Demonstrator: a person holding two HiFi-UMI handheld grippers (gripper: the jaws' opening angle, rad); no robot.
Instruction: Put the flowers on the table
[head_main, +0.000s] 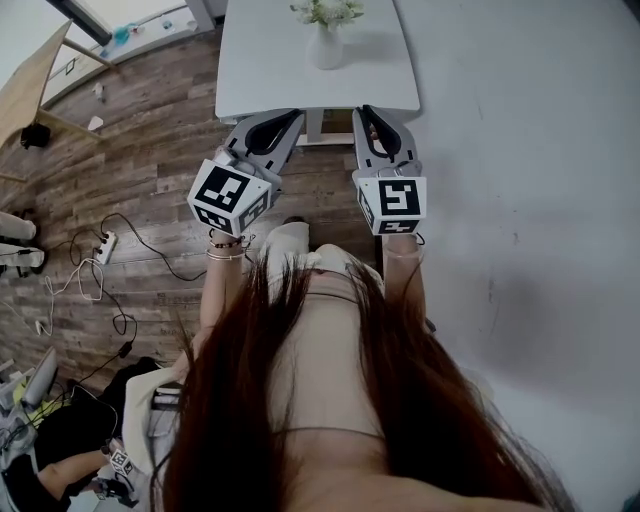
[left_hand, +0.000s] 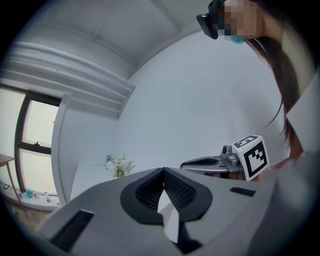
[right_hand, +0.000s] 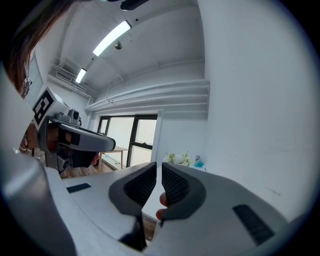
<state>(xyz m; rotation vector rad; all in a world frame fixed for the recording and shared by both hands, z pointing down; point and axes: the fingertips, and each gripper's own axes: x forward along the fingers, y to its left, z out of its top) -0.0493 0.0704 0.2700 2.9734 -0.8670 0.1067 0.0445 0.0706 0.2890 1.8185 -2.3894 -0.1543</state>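
Flowers (head_main: 326, 12) in white vase (head_main: 325, 47) stand on table (head_main: 260, 70) at 12 o'clock. Left gripper (head_main: 296, 114) jaws together, empty; right gripper (head_main: 367, 109) jaws a thin slit apart, empty.

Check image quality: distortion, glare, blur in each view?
Head view: even light, flowers on the table sharp, edges bowed. Left gripper view: heavy fisheye, black corners, window blown out. Right gripper view: same distortion, ceiling light glaring.

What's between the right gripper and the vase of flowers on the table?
Only bare white tabletop; the head view shows nothing standing between the right gripper and the vase of flowers.
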